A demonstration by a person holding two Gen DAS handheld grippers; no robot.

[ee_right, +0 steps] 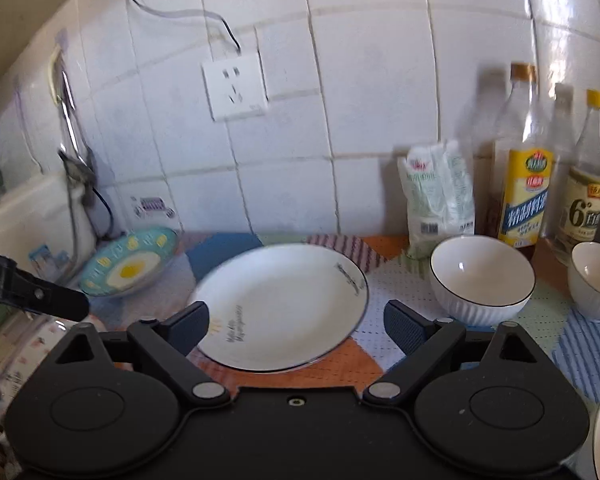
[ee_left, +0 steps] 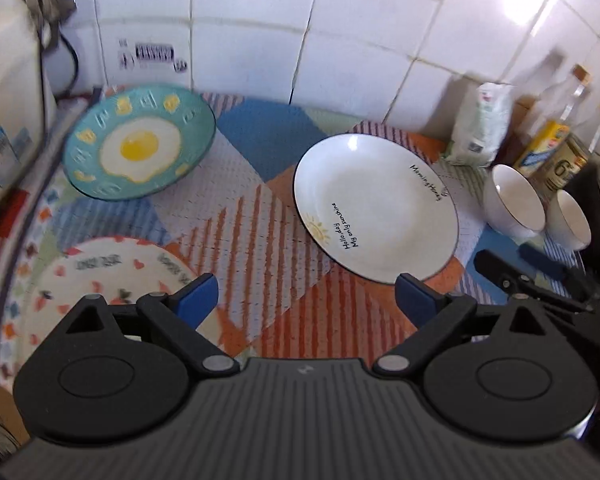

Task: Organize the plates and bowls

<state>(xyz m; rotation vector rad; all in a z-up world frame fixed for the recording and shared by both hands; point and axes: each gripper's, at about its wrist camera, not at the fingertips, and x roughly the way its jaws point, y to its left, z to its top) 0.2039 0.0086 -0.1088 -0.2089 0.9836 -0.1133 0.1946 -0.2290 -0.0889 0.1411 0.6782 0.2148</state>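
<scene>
Three plates on the counter, count them: a round white glazed plate with a thin dark rim, a little sun and black lettering (ee_left: 376, 208) sits in the middle of the patchwork-patterned mat with its dotted weave (ee_left: 256, 216); a teal ceramic plate painted with a fried egg and embossed yellow shapes (ee_left: 140, 148) lies back left near the wall, tilted with its far edge raised; and a cream plate sprinkled with red hearts and small figures (ee_left: 112, 276) lies front left, partly behind the left gripper (ee_left: 306, 300). Two white ribbed bowls with thin dark rims now: the nearer white bowl (ee_right: 482, 280) stands just right of the white plate, the second white bowl (ee_right: 598, 276) beside it at the right edge; a further white curved rim shows at the bottom right of the right wrist view, too cropped to name. Against the glossy white tiled wall (ee_right: 372, 80) stand two clear glass bottles, one with a yellow label and brown cap (ee_right: 524, 168) and one with a yellow cap (ee_right: 586, 184), plus one crinkled white and green packet (ee_right: 436, 196). One white wall socket (ee_right: 236, 86) up there. The left gripper hangs with blue pads spread wide, nothing between them. The right gripper (ee_right: 296, 324) hovers over the white plate's near edge, jaws apart, pressing on nothing.
</scene>
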